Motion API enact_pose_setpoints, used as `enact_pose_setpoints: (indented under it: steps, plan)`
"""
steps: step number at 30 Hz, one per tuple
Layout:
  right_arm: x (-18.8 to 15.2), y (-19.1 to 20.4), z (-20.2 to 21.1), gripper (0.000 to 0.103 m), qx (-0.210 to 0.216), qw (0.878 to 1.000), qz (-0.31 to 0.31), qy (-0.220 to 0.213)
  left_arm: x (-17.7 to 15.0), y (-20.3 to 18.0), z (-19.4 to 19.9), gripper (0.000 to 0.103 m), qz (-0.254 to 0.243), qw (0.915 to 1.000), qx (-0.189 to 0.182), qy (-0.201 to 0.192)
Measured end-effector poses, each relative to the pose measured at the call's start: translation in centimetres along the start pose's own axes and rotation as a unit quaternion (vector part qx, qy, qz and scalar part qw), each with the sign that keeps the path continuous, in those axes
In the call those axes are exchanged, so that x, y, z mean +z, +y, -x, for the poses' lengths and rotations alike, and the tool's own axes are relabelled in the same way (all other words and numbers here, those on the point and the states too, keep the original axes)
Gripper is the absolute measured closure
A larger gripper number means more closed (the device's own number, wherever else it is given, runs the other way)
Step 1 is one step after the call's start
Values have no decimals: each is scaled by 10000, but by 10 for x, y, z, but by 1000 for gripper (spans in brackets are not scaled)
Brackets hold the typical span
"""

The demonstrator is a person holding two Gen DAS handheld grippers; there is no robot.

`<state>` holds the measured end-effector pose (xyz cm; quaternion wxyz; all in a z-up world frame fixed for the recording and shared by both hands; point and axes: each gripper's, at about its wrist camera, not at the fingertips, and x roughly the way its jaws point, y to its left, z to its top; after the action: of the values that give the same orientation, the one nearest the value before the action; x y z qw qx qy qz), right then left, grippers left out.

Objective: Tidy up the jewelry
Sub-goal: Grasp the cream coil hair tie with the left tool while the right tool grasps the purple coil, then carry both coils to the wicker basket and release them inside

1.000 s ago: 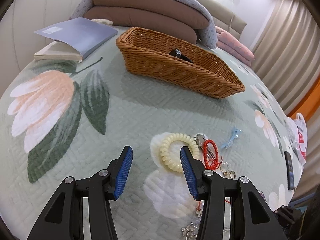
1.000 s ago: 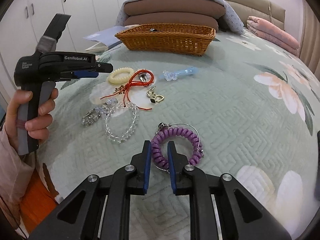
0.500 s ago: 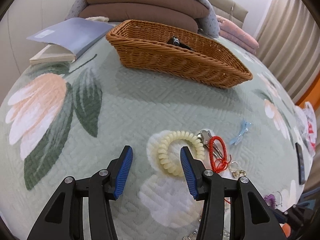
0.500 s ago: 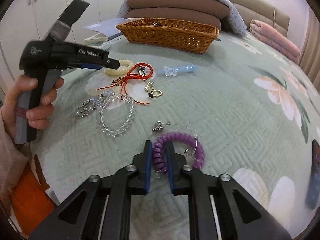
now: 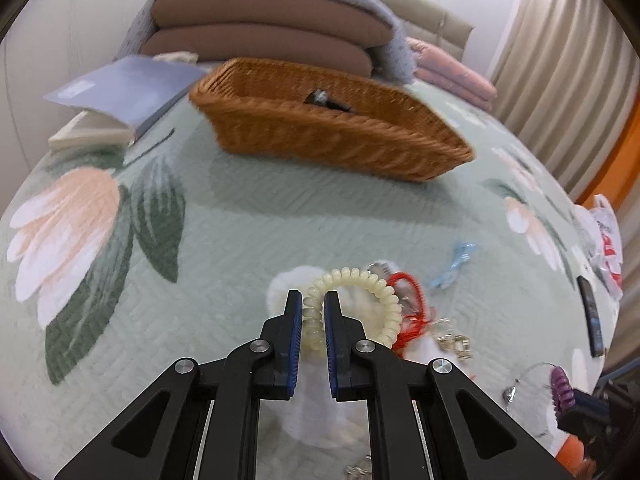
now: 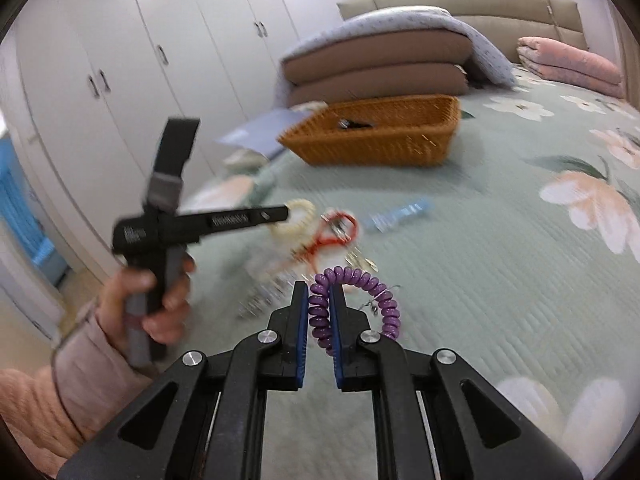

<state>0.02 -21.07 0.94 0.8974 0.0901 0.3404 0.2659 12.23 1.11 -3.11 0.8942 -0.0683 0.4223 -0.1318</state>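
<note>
My left gripper [image 5: 312, 300] is shut on the left side of a cream spiral bracelet [image 5: 380, 292] on the bedspread. My right gripper [image 6: 319, 292] is shut on a purple spiral bracelet [image 6: 372, 284] and holds it lifted above the bed. A wicker basket [image 5: 400, 148] with a dark item inside stands farther back; it also shows in the right wrist view [image 6: 400, 144]. A red cord [image 5: 412, 304], a blue clip [image 5: 456, 264] and small metal pieces [image 5: 454, 342] lie to the right of the cream bracelet.
A blue-covered book [image 5: 120, 92] lies at the back left. Stacked brown cushions [image 5: 264, 32] and pink bedding [image 5: 452, 72] sit behind the basket. A dark phone [image 5: 591, 320] lies near the bed's right edge. White wardrobes [image 6: 120, 80] stand to the left.
My left gripper closed on the cream bracelet. My right gripper lifted the purple bracelet off the bed and swung towards the basket.
</note>
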Motion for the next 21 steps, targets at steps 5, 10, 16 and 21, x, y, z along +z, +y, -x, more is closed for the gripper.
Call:
enact_pose_setpoints:
  steps: [5, 10, 16, 21]
  plan:
    - [26, -15, -2, 91, 1210, 9894, -691, -407, 4, -3, 21, 92, -23, 9991, -255, -327]
    - [40, -29, -10, 91, 1151, 9883, -878, -471, 7, -1, 28, 92, -4, 9986, -309, -424]
    - [33, -52, -29, 91, 882, 9887, -1209, -84, 6, -4, 26, 92, -82, 9987, -327, -391]
    - [15, -76, -56, 91, 1010, 9776, -1800, 403, 4, -5, 20, 92, -110, 9990, -303, -301]
